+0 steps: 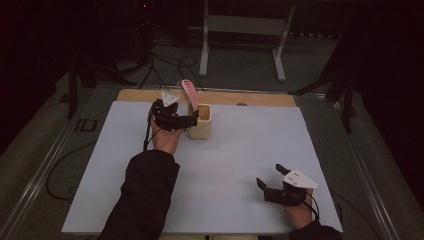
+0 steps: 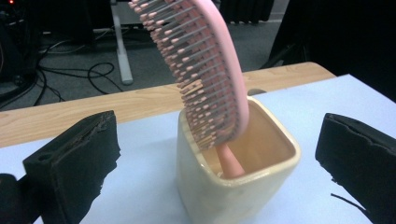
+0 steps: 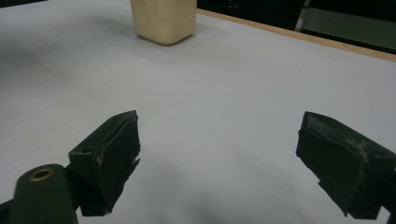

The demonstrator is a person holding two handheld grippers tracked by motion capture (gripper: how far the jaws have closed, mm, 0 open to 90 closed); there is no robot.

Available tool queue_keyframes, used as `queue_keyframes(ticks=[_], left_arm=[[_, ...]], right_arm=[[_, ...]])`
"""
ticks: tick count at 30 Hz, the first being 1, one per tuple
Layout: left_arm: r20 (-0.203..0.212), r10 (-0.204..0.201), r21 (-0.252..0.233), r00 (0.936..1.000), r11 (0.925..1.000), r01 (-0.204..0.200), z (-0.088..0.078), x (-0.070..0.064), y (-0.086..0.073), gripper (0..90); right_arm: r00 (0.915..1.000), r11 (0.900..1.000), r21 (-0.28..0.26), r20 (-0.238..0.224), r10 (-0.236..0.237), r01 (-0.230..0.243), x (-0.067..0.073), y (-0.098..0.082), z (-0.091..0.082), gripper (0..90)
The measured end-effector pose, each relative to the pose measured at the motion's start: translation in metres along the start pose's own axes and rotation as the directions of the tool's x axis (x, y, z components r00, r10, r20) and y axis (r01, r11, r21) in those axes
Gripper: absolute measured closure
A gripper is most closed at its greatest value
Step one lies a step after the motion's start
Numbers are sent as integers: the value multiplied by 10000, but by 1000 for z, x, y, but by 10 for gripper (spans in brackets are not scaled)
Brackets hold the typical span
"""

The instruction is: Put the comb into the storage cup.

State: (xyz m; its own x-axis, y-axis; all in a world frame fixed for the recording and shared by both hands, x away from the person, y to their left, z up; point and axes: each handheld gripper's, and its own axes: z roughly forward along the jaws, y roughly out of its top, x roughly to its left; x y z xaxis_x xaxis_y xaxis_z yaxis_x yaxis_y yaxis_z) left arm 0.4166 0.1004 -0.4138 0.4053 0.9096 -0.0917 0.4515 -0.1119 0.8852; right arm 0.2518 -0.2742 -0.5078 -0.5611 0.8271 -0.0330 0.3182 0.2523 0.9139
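Observation:
A pink hairbrush [image 2: 205,70] stands handle-down in a cream square cup [image 2: 233,182], its bristled head leaning over the rim. From above, the hairbrush [image 1: 189,91] and the cup [image 1: 200,122] sit near the table's far edge. My left gripper [image 1: 192,118] is just left of the cup, jaws open wide with the cup between them and apart from both pads. My right gripper [image 1: 270,176] rests open at the near right over bare table surface, nothing between its fingers. The cup [image 3: 163,18] also appears far off in the right gripper view.
A light blue sheet [image 1: 240,160] covers the wooden table [image 1: 260,98], whose bare strip runs along the far side. Beyond it, cables [image 1: 170,65] lie on the floor and a white frame [image 1: 245,30] stands. Metal rails border the table.

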Motion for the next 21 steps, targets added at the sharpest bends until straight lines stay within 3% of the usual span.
queue_keyframes(ticks=[7, 12, 18, 21], left_arm=[[95, 357, -26, 9993, 9994, -357, -10, 0, -1, 2], [294, 396, -122, 9988, 9992, -393, -18, 1, -2, 2], [373, 721, 23, 9967, 9974, -722, -26, 3, -12, 2], [446, 693, 16, 9966, 9976, -695, -31, 7, -18, 2]], right_arm=[[10000, 10000, 7, 1, 4, -4, 0, 0, 0, 131], [10000, 10000, -10, -3, 27, -27, 0, 0, 0, 130], [10000, 10000, -43, -31, -6, 6, 1, 0, 0, 130], [10000, 10000, -49, -21, 30, -30, 0, 0, -1, 130]])
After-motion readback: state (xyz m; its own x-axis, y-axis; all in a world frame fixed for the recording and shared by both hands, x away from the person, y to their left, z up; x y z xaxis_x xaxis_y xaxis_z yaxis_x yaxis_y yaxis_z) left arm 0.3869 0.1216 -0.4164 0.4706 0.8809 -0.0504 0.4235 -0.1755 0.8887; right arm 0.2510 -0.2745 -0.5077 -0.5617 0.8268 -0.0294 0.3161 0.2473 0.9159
